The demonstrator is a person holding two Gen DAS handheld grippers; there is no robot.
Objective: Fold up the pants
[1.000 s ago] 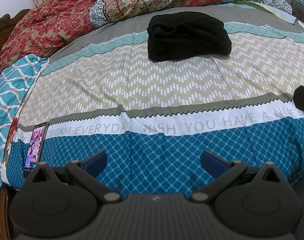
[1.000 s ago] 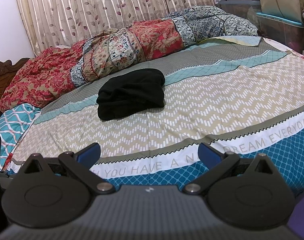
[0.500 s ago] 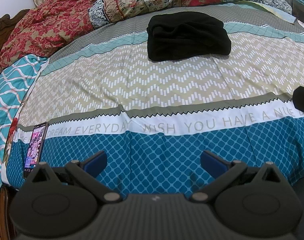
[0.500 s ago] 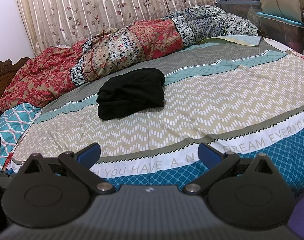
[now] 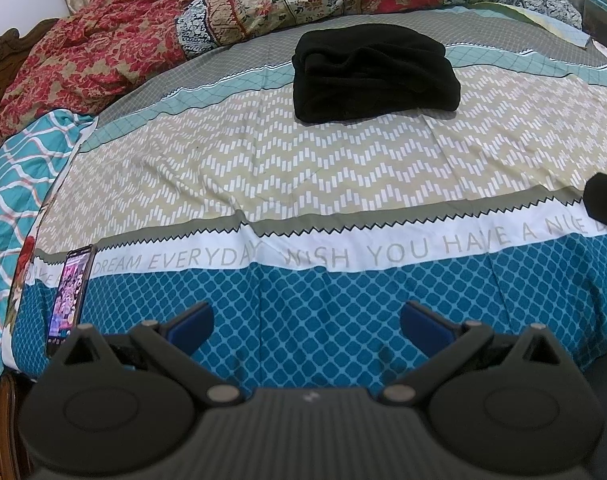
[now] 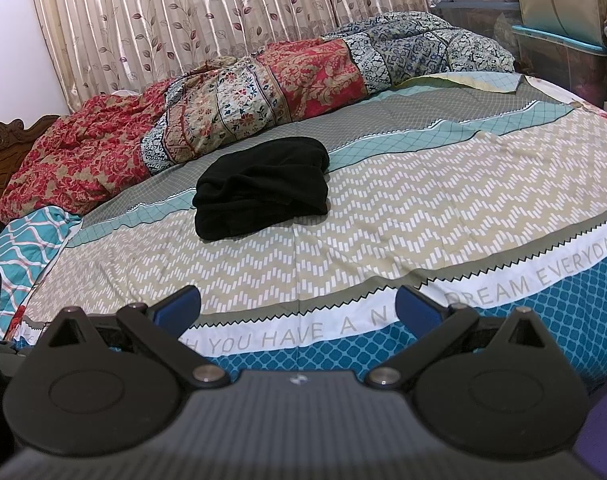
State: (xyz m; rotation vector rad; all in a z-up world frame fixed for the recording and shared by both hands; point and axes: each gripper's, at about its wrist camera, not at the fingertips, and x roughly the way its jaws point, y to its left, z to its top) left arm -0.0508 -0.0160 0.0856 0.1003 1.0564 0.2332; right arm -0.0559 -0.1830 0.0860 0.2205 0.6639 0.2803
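Observation:
Black pants [image 5: 373,74] [image 6: 263,186] lie folded in a compact bundle on the patterned bedsheet, far from both grippers. My left gripper [image 5: 306,320] hangs open over the blue band at the bed's near edge, nothing between its blue pads. Likewise my right gripper [image 6: 297,306] stands open above the white lettered stripe, holding nothing. The pants sit ahead and slightly right in the left wrist view, ahead and slightly left in the right wrist view.
A phone [image 5: 71,294] with a lit screen lies at the bed's near left edge. A rumpled red and floral quilt [image 6: 231,104] runs along the far side under curtains [image 6: 207,20]. A teal pillow [image 5: 11,192] lies left; storage boxes [image 6: 559,44] stand at right.

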